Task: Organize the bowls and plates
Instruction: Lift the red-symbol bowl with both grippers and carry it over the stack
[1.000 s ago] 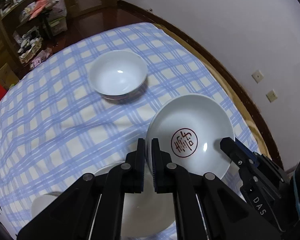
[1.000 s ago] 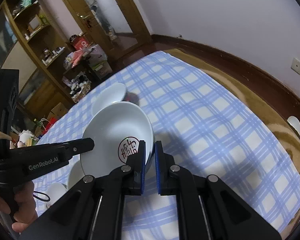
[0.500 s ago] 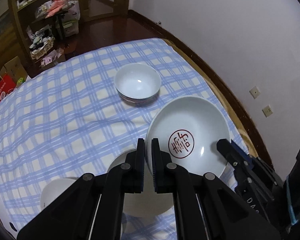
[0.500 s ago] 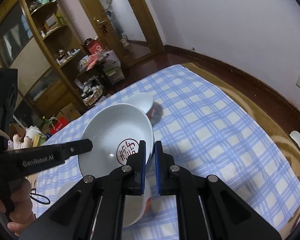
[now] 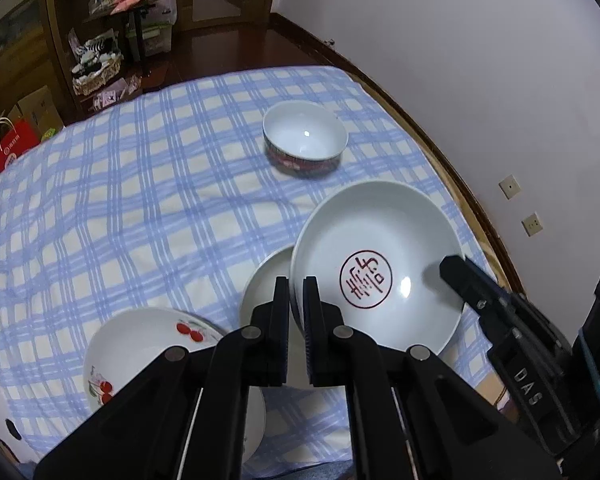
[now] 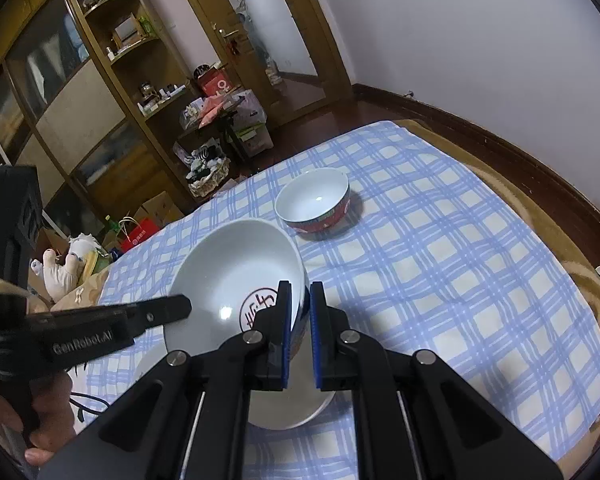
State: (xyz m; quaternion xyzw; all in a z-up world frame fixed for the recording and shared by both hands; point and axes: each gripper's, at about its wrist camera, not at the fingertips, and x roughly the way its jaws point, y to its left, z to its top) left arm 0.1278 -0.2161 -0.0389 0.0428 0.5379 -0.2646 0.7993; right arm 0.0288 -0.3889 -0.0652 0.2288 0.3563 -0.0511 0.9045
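A white plate with a red seal mark (image 5: pixel 376 264) is held up over the blue checked tablecloth. My left gripper (image 5: pixel 296 296) is shut on its left rim; my right gripper (image 6: pixel 299 312) is shut on its right rim. The same plate (image 6: pixel 236 272) shows in the right wrist view. Under it lies a plain white plate (image 5: pixel 264 284). A white plate with cherries (image 5: pixel 148 352) lies at the near left. A white bowl with a dark red patterned outside (image 5: pixel 305 142) stands farther back, and shows in the right wrist view (image 6: pixel 314 204).
The tablecloth (image 5: pixel 140 200) covers a round table whose wooden edge (image 5: pixel 460 184) runs close to the white wall. Wooden shelves and boxes (image 6: pixel 100 100) stand beyond the table's far side. A hand (image 6: pixel 4 408) holds the left gripper.
Both grippers have drawn back and up with the seal plate. The bowl now looks farther away, and the cherry plate and plain plate have come into view below.
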